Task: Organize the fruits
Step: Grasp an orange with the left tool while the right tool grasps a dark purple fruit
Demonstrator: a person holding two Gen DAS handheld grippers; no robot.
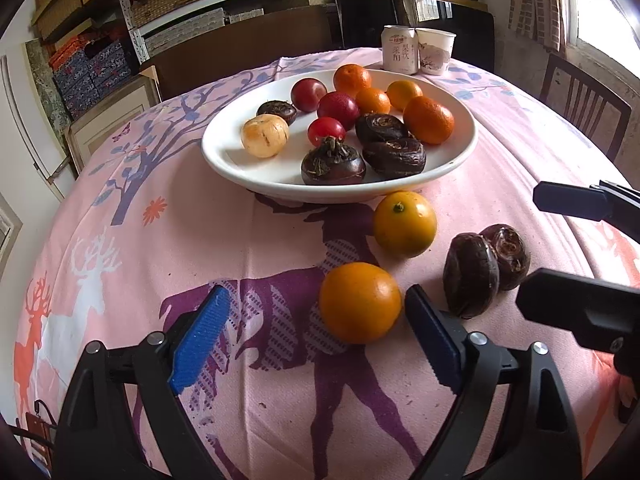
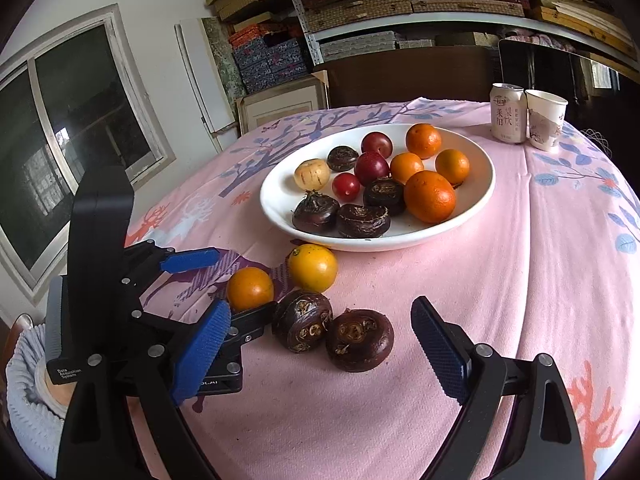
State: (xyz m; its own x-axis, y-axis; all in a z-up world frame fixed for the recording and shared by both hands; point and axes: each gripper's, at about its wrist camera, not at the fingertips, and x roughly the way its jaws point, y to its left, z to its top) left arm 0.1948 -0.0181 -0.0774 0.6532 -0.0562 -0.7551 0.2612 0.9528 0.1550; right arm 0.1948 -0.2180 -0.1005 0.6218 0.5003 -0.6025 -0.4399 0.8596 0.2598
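A white plate (image 1: pixel 224 152) (image 2: pixel 276 200) holds several oranges, plums, a tomato and dark water chestnuts. On the pink cloth in front of it lie two oranges, the near one (image 1: pixel 360 302) (image 2: pixel 250 289) and the far one (image 1: pixel 405 223) (image 2: pixel 313 267), and two dark water chestnuts (image 1: pixel 472 274) (image 2: pixel 359 339). My left gripper (image 1: pixel 316 340) (image 2: pixel 204 284) is open, with the near orange between its blue pads, not touching. My right gripper (image 2: pixel 320 354) (image 1: pixel 560 248) is open around the two chestnuts, not touching them.
A drink can (image 1: pixel 399 48) (image 2: pixel 508 113) and a paper cup (image 1: pixel 436 51) (image 2: pixel 545 119) stand at the table's far edge. A chair back (image 1: pixel 580 104) is at the right. Shelves of boxes (image 2: pixel 360 0) line the far wall.
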